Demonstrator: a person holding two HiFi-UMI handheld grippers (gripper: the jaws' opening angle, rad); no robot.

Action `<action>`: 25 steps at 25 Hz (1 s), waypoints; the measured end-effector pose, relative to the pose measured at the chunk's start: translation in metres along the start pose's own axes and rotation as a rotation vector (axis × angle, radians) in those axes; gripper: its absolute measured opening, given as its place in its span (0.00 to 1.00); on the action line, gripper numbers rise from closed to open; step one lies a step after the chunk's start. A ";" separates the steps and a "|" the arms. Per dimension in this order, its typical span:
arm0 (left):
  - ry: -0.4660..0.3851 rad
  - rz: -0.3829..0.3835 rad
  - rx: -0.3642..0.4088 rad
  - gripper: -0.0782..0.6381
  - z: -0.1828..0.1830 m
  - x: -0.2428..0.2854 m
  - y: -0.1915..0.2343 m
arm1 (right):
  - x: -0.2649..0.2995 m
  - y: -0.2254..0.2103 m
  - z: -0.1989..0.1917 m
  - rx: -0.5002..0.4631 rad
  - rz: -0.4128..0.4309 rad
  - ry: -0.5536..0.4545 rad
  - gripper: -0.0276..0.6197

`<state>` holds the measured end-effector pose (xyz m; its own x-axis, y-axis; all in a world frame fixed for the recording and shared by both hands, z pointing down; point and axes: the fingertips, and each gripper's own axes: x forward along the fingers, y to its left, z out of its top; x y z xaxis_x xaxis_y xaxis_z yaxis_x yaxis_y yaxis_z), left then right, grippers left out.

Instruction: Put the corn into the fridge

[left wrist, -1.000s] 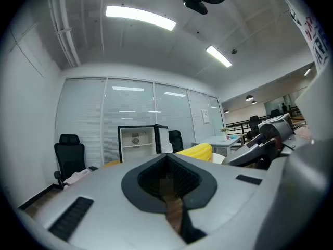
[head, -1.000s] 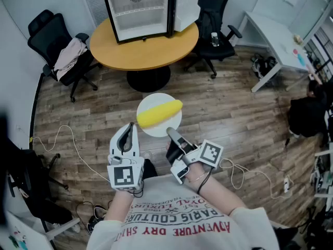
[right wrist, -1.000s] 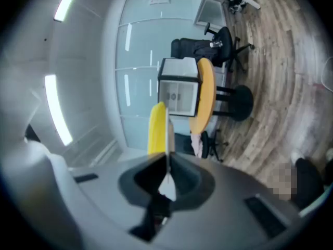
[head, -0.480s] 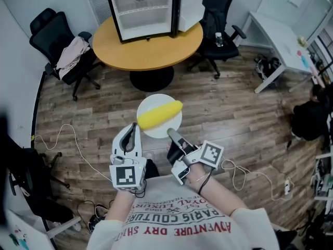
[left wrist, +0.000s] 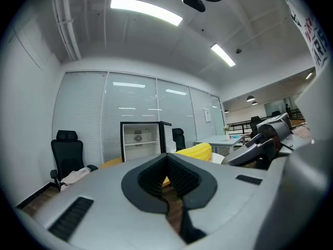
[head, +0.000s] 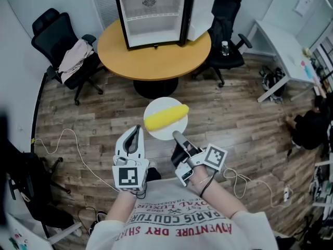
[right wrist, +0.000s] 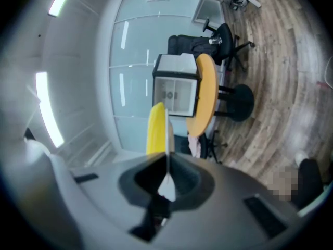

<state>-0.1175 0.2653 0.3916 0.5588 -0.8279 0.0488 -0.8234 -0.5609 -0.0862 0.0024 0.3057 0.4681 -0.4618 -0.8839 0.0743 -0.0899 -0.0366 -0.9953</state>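
Observation:
A yellow corn cob (head: 166,117) lies on a small white plate (head: 162,134) held out over the wooden floor. My right gripper (head: 177,136) is shut on the plate's near rim. From the right gripper view the plate (right wrist: 167,142) shows edge-on between the jaws, the corn (right wrist: 155,132) beside it. My left gripper (head: 136,132) is shut and empty, just left of the plate. Ahead, the small black fridge (head: 155,15) stands on a round wooden table (head: 156,56) with its door (head: 204,7) swung open to the right and its white shelves bare.
A black office chair with clothes on it (head: 70,59) stands left of the table. Another chair holding a bottle (head: 225,47) stands at its right. A white desk (head: 283,40) is at the far right. Cables (head: 67,139) trail over the floor on both sides.
Both grippers and the plate with the corn have moved forward toward the table. The fridge and table now sit lower and nearer in the head view.

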 end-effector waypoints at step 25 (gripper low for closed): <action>0.007 -0.026 0.002 0.14 -0.009 0.154 0.144 | 0.200 0.007 0.064 -0.009 -0.006 -0.012 0.10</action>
<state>-0.1503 0.0568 0.3961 0.5791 -0.8132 0.0579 -0.8085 -0.5820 -0.0872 -0.0339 0.0985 0.4716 -0.4508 -0.8890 0.0797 -0.1006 -0.0381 -0.9942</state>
